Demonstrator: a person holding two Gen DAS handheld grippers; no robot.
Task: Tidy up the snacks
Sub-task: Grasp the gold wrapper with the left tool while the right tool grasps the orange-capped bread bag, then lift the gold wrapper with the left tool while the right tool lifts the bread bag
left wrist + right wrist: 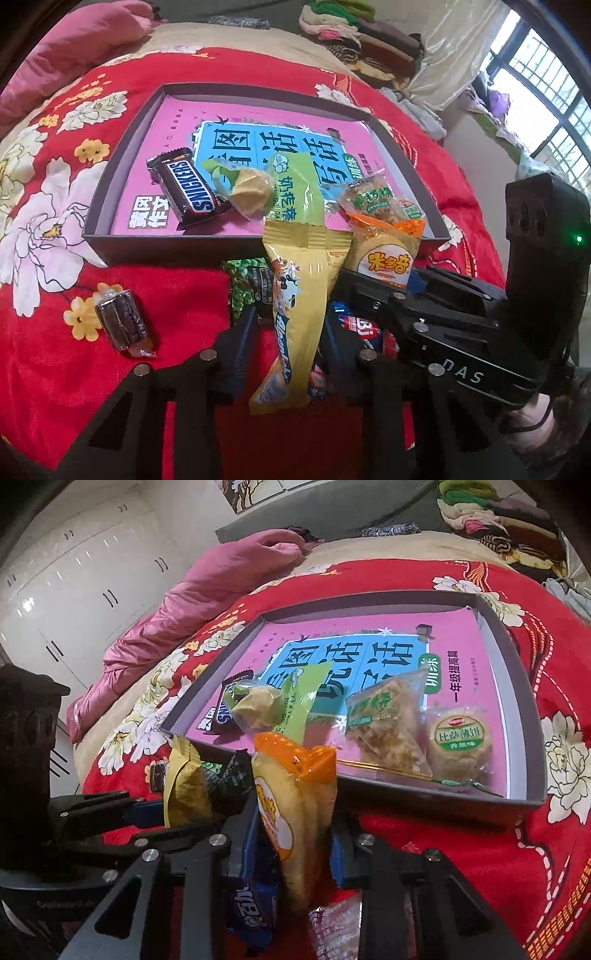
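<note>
Behind the yellow pack (295,295), near the box (177,254), a green packet (243,284) and blue wrapper (354,325) were half hidden; a Snickers (225,709) hid behind the pastry (258,709).

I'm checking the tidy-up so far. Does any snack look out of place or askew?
Yes. A dark wrapped candy lies alone on the red blanket, left of the box and outside it. The long green packet leans askew over the front rim.

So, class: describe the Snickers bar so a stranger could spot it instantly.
Find the shallow grey box on the red floral blanket. The Snickers bar lies inside near its left wall, the only dark brown wrapper with white-and-blue lettering.
</note>
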